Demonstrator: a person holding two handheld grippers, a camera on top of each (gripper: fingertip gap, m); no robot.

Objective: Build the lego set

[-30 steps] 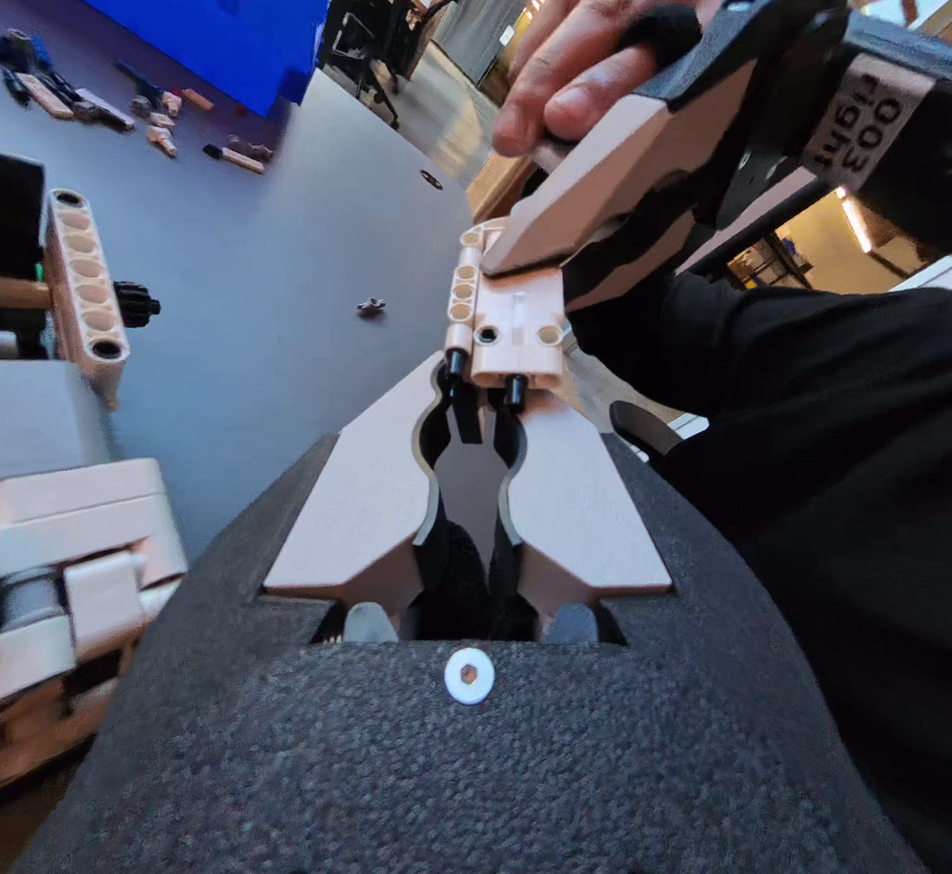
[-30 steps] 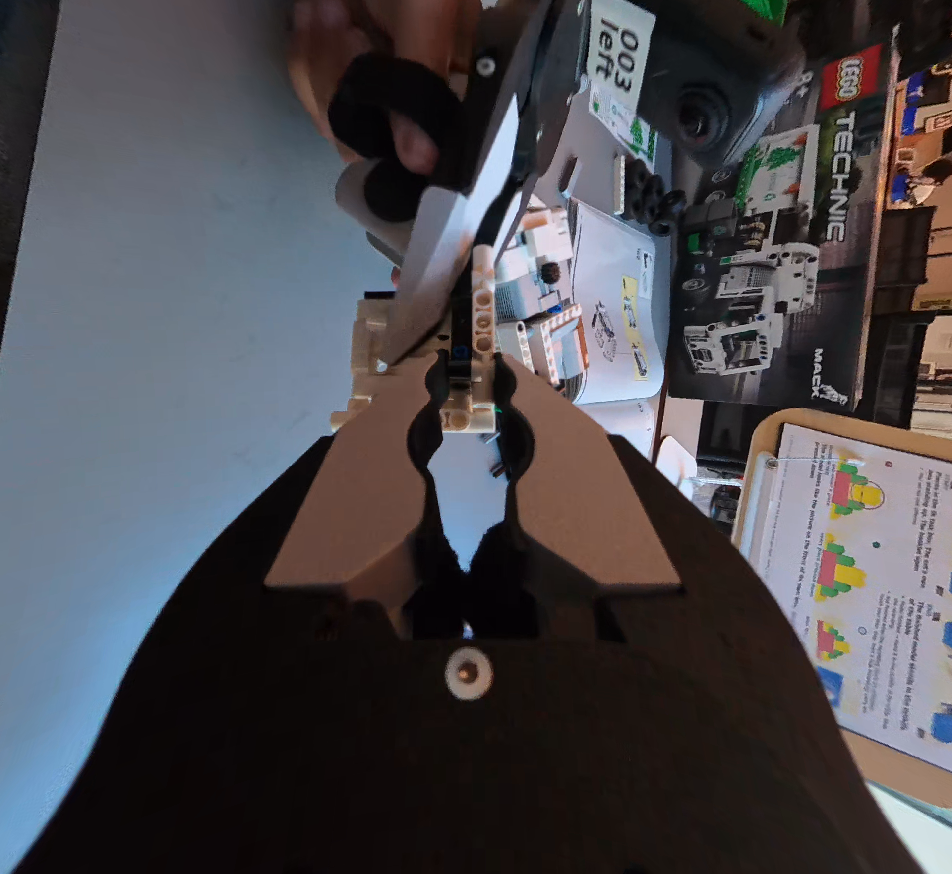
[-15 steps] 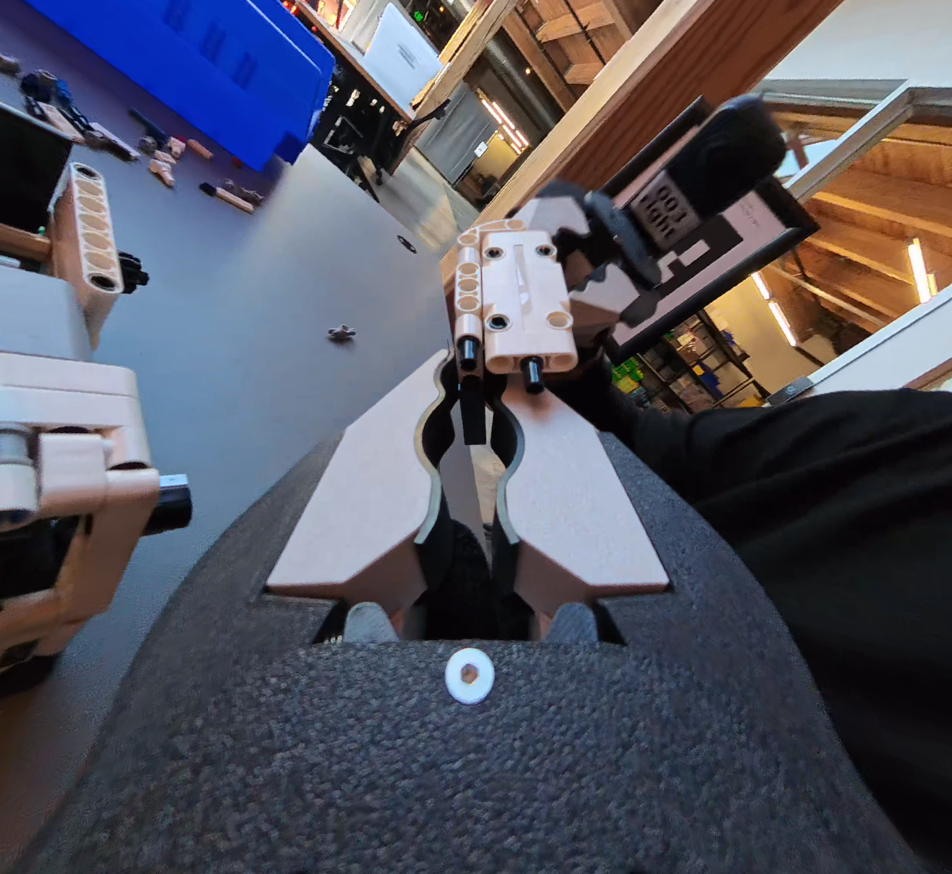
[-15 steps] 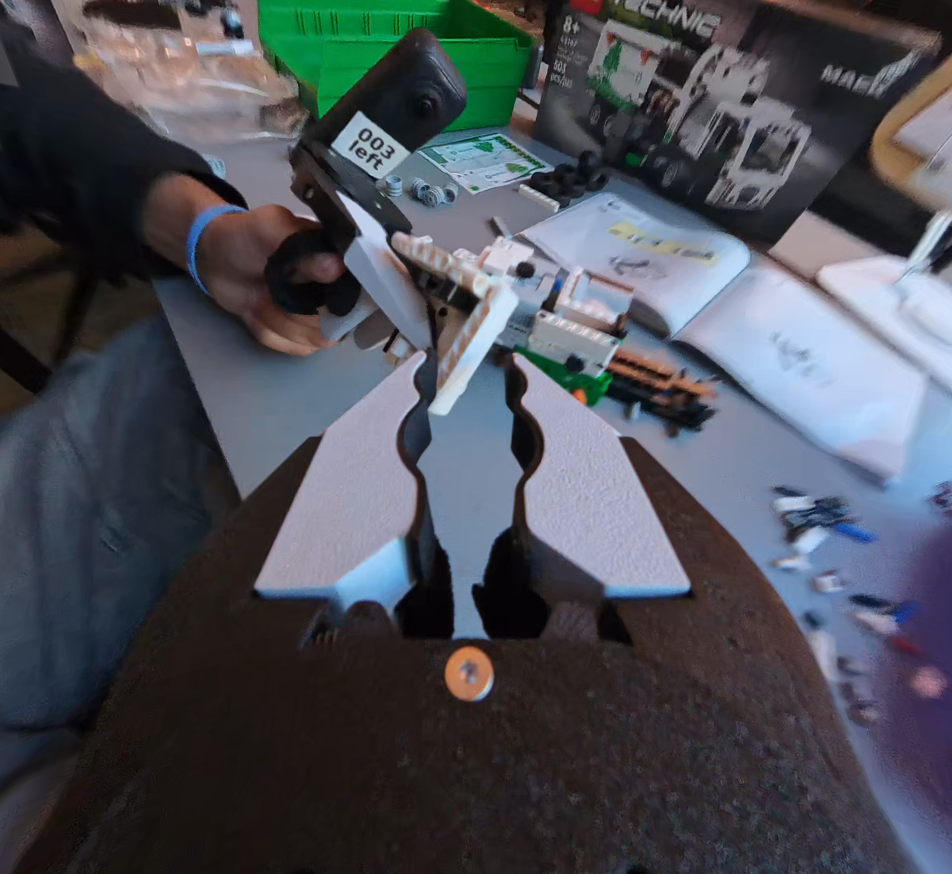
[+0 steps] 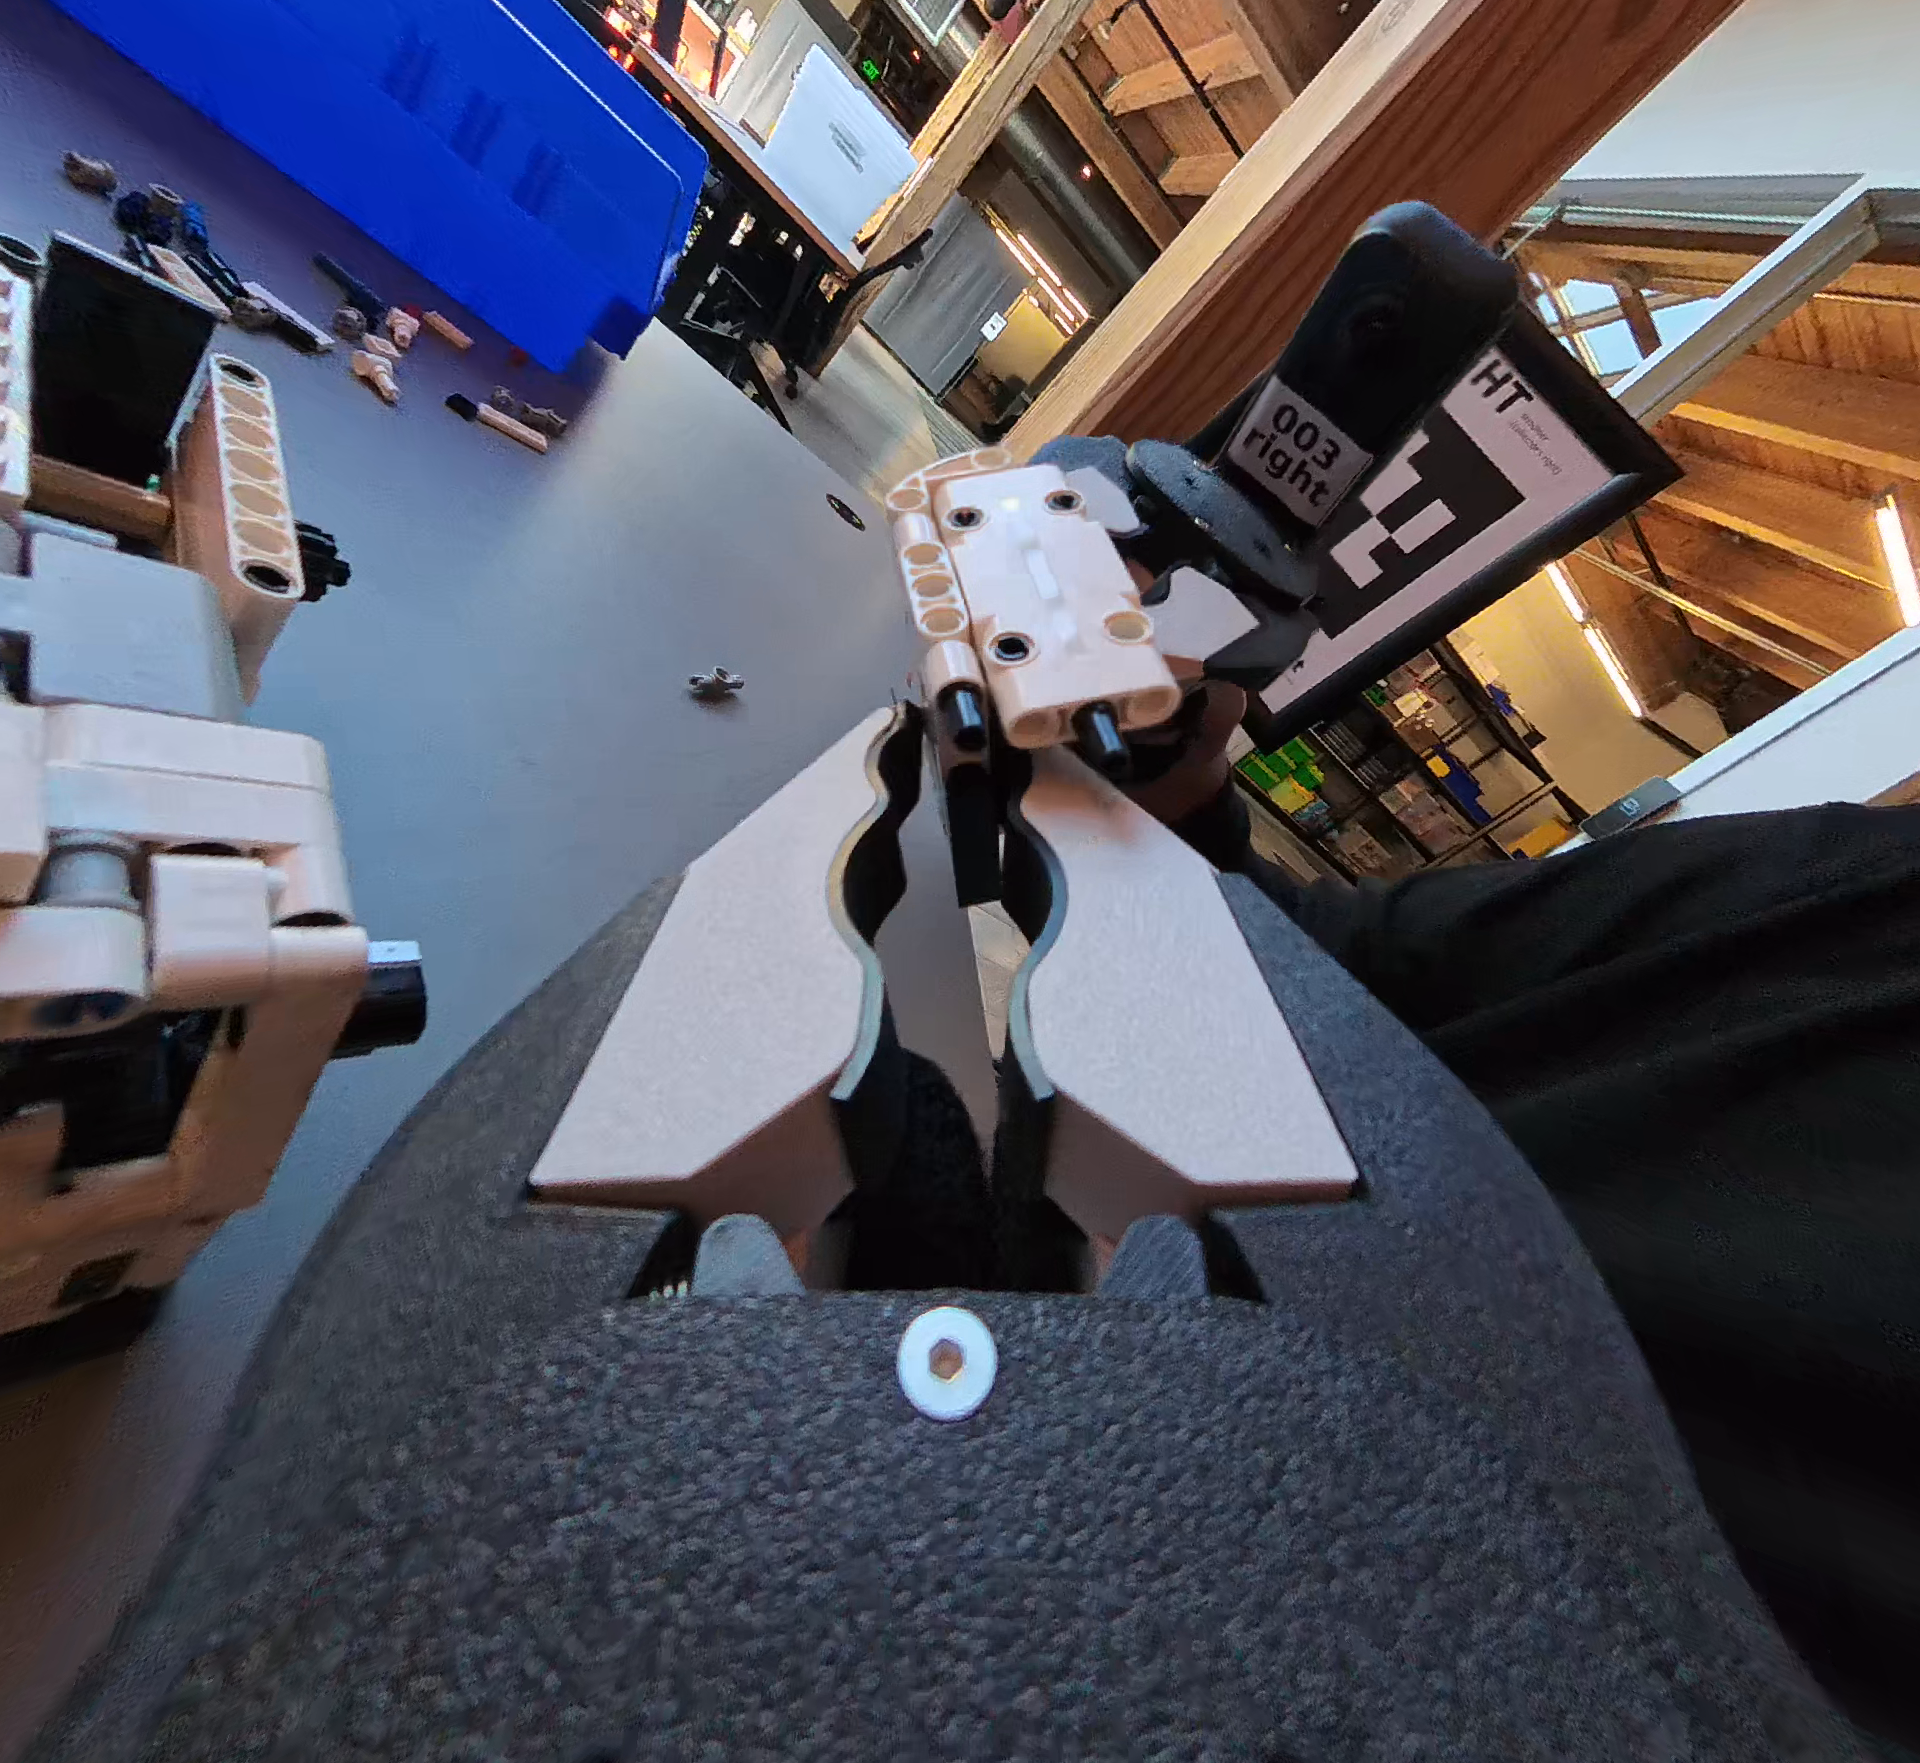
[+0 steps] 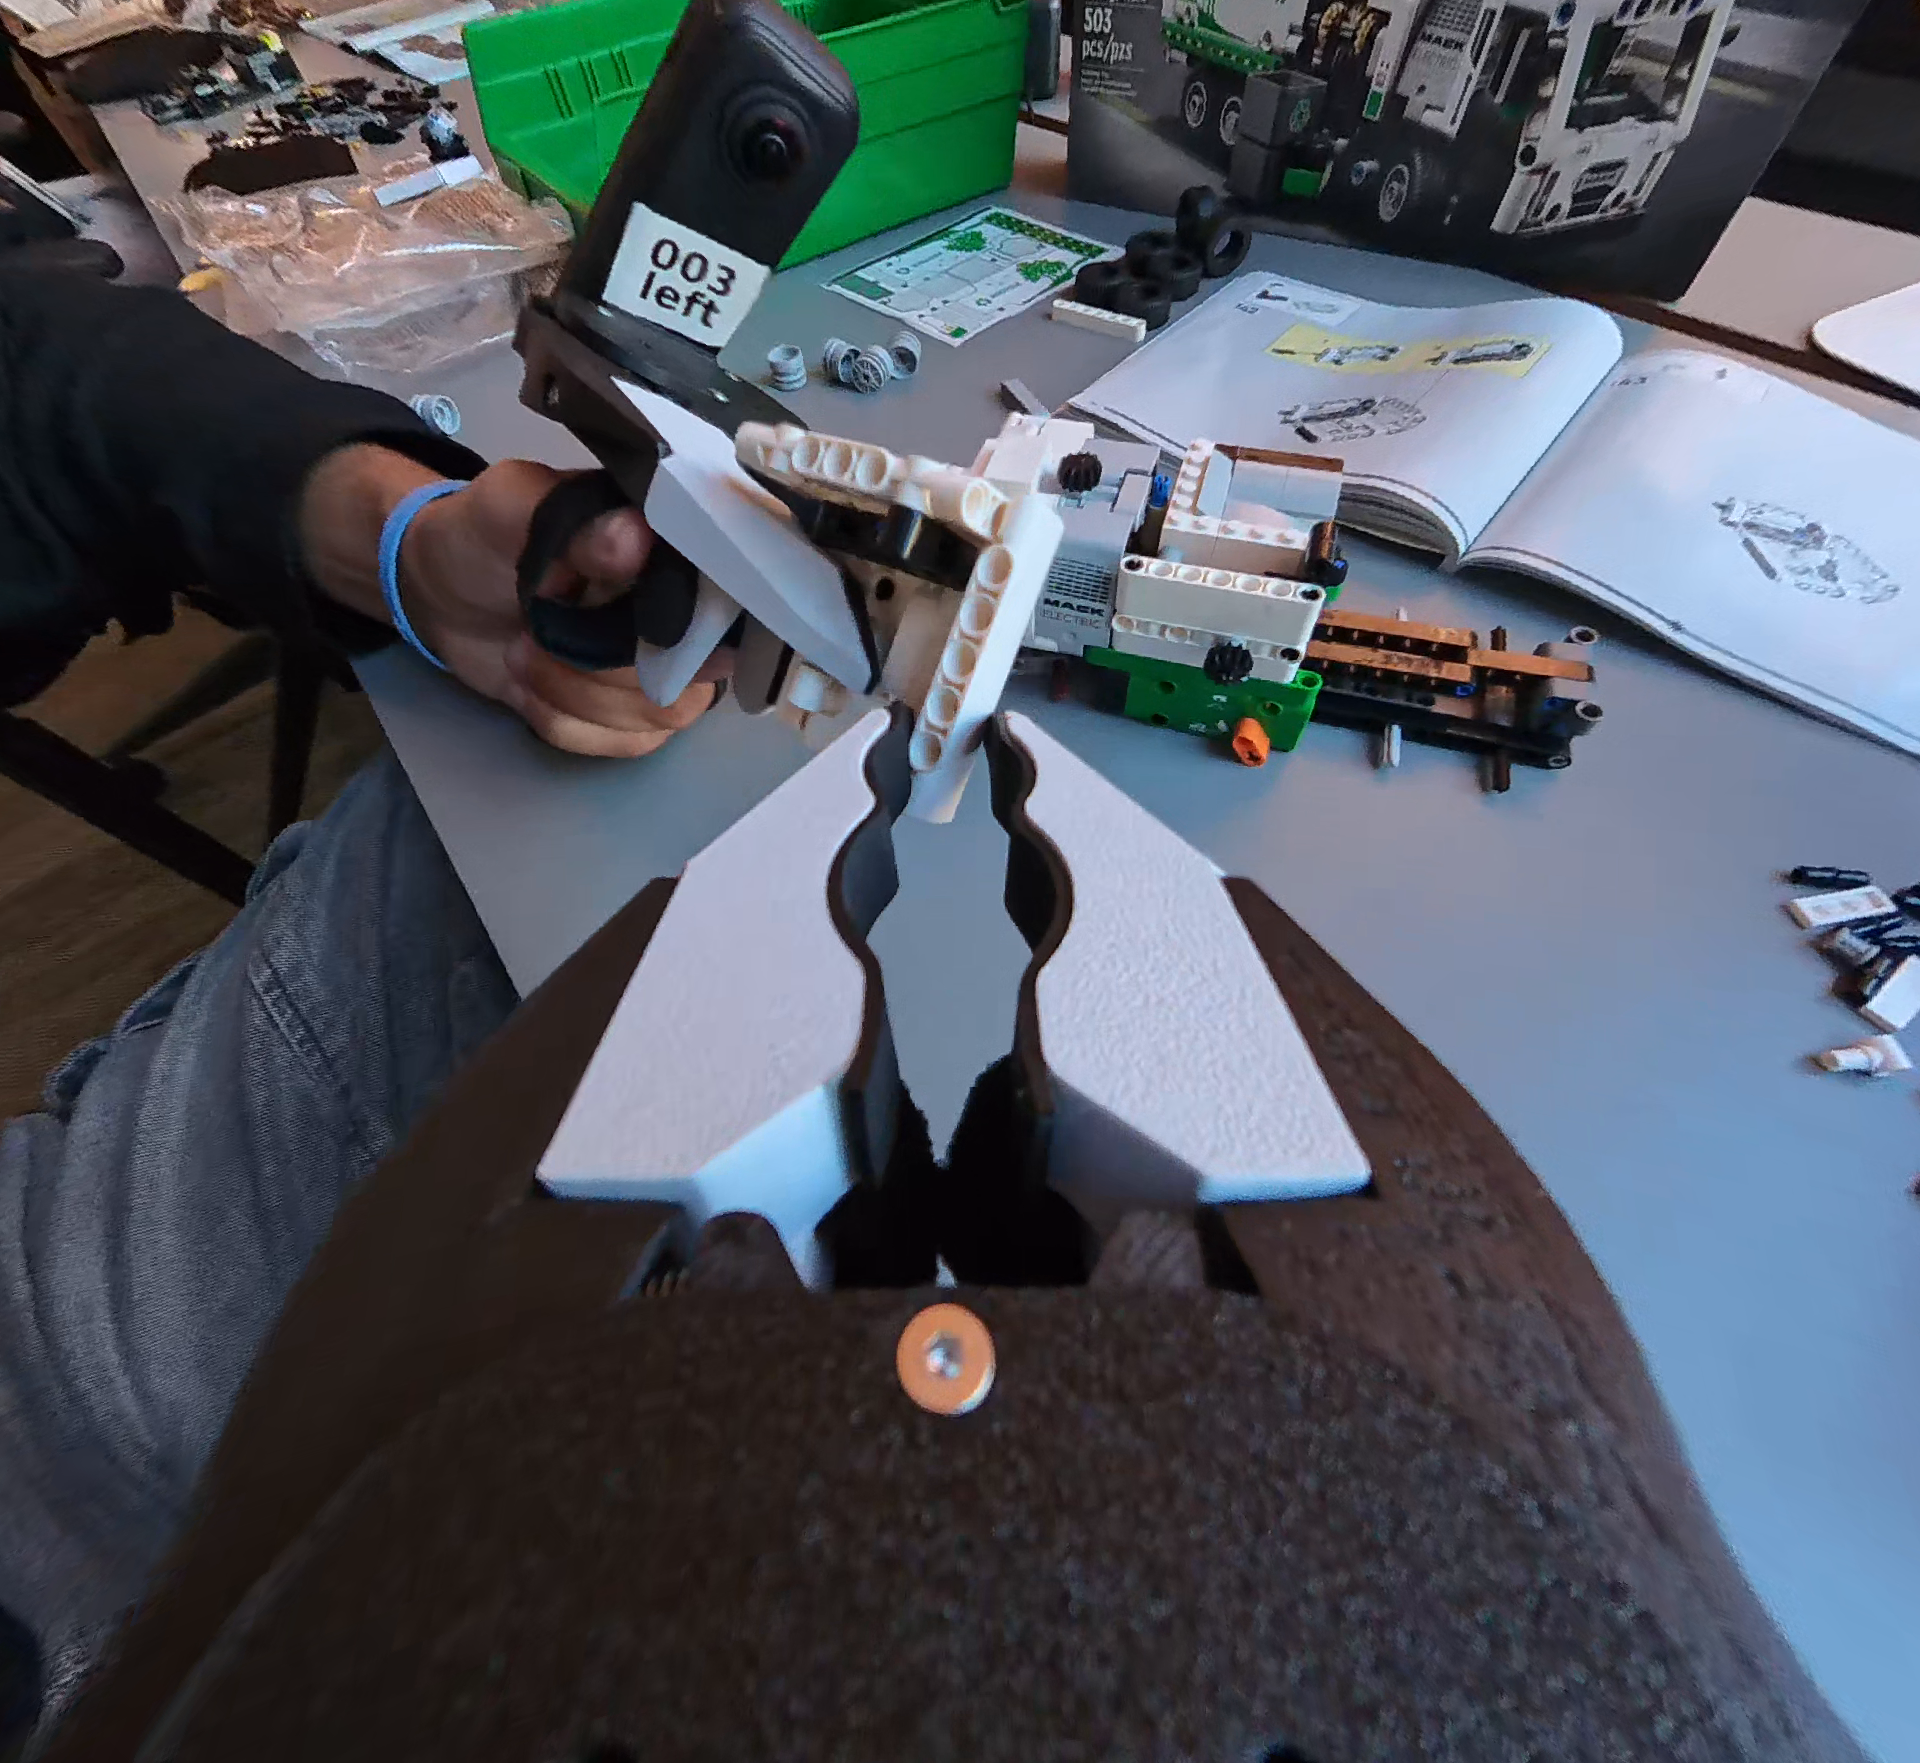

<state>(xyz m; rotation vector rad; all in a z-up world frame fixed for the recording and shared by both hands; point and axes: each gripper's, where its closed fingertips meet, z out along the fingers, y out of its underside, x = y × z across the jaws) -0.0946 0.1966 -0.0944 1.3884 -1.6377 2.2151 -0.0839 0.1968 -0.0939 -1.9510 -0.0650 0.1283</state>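
Note:
A small white sub-assembly [image 5: 1029, 612] of a panel, holed beams and black pins is held in the air between both grippers. My left gripper [image 5: 961, 747] is shut on a black part at its near end. In the right wrist view, the left gripper [image 6: 810, 591] holds it from the left. My right gripper [image 6: 943, 742] has its tips closed on the sub-assembly's white holed beam [image 6: 966, 653]. The right gripper also shows at the far end in the left wrist view [image 5: 1195, 591]. The part-built truck [image 6: 1195, 570] stands on the grey table behind; it also shows in the left wrist view [image 5: 156, 882].
An open instruction booklet [image 6: 1558, 466], the set's box [image 6: 1455, 30], a green bin [image 6: 894, 51] and black tyres [image 6: 1164, 259] lie behind the truck. Loose pieces [image 6: 1860, 944] lie at the right. A blue bin [image 5: 364, 82] and small parts [image 5: 395, 352] lie far left. The person's leg [image 6: 208, 1090] is below the table edge. The grippers are tip to tip, or close to it.
My right gripper let go of the sub-assembly, swung round to a level pose, then closed on the white beam. My left gripper kept its hold and tilted the sub-assembly.

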